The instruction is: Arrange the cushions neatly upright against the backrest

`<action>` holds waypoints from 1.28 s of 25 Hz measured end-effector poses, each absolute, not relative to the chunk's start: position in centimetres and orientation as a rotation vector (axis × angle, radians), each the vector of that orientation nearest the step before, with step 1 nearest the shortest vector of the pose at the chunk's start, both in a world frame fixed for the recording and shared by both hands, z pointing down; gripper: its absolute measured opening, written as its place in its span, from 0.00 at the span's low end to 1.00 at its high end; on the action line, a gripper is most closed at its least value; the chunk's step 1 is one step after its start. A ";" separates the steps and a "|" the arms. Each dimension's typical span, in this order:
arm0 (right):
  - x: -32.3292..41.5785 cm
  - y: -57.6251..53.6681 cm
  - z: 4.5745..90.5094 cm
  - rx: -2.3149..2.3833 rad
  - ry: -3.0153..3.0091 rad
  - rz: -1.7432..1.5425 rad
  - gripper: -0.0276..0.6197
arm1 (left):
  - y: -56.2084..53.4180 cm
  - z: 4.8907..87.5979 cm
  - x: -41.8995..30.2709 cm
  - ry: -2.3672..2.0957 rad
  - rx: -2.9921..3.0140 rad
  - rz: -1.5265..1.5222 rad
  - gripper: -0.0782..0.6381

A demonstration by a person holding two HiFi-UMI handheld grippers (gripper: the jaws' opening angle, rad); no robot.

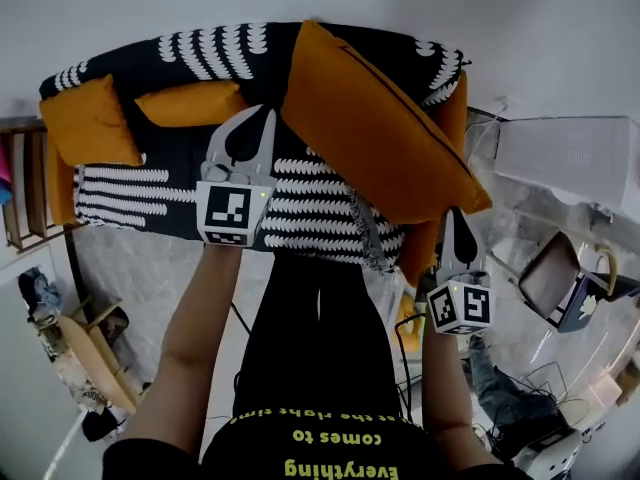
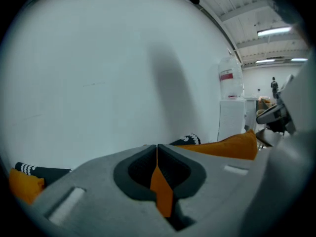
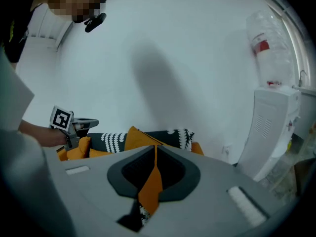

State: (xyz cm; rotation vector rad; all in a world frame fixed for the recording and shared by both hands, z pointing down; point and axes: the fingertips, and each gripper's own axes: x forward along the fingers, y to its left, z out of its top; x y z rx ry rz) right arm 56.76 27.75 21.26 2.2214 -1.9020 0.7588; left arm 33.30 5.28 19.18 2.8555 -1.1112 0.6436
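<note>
Head view shows the whole cushion (image 1: 370, 118); gripper views, its pinched fabric (image 2: 161, 194).

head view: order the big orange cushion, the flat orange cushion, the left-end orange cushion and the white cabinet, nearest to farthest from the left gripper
From the left gripper:
1. big orange cushion: pinched in its jaws, on its right
2. flat orange cushion: just to its left
3. left-end orange cushion: farther left
4. white cabinet: far off to the right

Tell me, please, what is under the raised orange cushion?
Beneath the raised orange cushion, the black-and-white sofa seat and part of another orange cushion show; whatever lies directly underneath is covered.
</note>
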 end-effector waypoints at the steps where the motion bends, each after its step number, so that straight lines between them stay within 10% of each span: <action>1: 56.8 28.3 22.4 2.238 -1.856 0.784 0.09 | 4.9 20.2 33.3 -1.101 2.862 0.661 0.12; 11: 59.2 32.4 31.7 2.314 -1.559 0.905 0.32 | 1.2 32.0 35.3 -0.917 2.836 0.770 0.25; 24: 59.8 31.9 36.1 2.350 -1.490 0.967 0.50 | -2.4 39.0 39.8 -0.409 2.761 0.893 0.82; 32: 61.4 30.2 37.4 2.416 -1.431 0.946 0.49 | -2.2 40.1 41.2 -0.360 2.811 0.923 0.68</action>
